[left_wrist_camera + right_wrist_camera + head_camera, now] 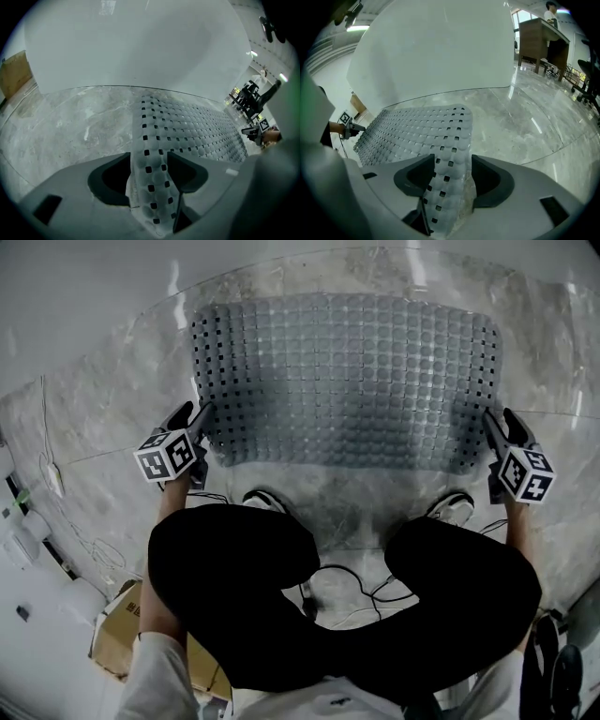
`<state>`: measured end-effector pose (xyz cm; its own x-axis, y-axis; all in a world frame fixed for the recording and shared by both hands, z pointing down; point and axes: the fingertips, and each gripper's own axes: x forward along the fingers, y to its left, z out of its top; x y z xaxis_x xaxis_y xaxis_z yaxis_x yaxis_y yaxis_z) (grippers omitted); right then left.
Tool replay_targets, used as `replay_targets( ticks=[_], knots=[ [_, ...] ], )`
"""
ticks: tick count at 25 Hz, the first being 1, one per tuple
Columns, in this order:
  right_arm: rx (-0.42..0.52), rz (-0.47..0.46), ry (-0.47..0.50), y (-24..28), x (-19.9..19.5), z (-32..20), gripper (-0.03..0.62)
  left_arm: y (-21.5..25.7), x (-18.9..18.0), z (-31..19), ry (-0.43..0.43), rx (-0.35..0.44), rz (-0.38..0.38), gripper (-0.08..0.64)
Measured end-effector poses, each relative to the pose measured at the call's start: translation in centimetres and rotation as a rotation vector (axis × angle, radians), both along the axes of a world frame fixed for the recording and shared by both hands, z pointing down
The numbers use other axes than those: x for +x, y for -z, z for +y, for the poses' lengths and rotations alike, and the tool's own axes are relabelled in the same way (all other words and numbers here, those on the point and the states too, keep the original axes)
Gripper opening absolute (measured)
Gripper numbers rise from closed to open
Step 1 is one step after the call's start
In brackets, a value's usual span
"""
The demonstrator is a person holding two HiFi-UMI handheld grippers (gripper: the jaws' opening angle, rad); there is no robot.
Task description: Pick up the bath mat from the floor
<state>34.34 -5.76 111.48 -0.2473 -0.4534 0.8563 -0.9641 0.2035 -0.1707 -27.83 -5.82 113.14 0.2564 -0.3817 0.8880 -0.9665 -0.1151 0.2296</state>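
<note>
A grey perforated bath mat [347, 381] lies flat on the marble floor [94, 427], in front of a crouching person. My left gripper [202, 413] is at the mat's near left corner, and my right gripper [495, 418] is at its near right corner. In the left gripper view the mat's edge [152, 178] runs up between the spread jaws of the left gripper [149, 159]. The right gripper [450, 164] also has the mat's edge [443, 187] between its jaws, with a sliver of floor showing beside it. Both grippers are open and their pads do not press on the mat.
The person's black-clad knees [234, 559] and shoes [265, 500] sit just behind the mat, with cables [347, 582] between them. A cardboard box [117, 634] is at the lower left. A white curved wall [140, 42] rises beyond the mat. A wooden desk [539, 35] stands far off.
</note>
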Motion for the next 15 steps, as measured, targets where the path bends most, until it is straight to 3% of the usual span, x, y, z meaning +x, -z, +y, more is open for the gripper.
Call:
replay_targets(
  ticks=[4, 10, 15],
  knots=[
    [-0.008, 0.021, -0.023, -1.5, 0.8, 0.5, 0.222, -1.5, 0.0, 0.1, -0.009, -0.021, -0.003, 0.245],
    [0.022, -0.006, -0.032, -2.2, 0.1, 0.1, 0.224, -2.1, 0.0, -0.2, -0.052, 0.017, -0.018, 0.249],
    [0.041, 0.052, -0.013, -2.9, -0.4, 0.0, 0.232, -2.1, -0.1, -0.2, -0.048, 0.033, -0.013, 0.249]
  ],
)
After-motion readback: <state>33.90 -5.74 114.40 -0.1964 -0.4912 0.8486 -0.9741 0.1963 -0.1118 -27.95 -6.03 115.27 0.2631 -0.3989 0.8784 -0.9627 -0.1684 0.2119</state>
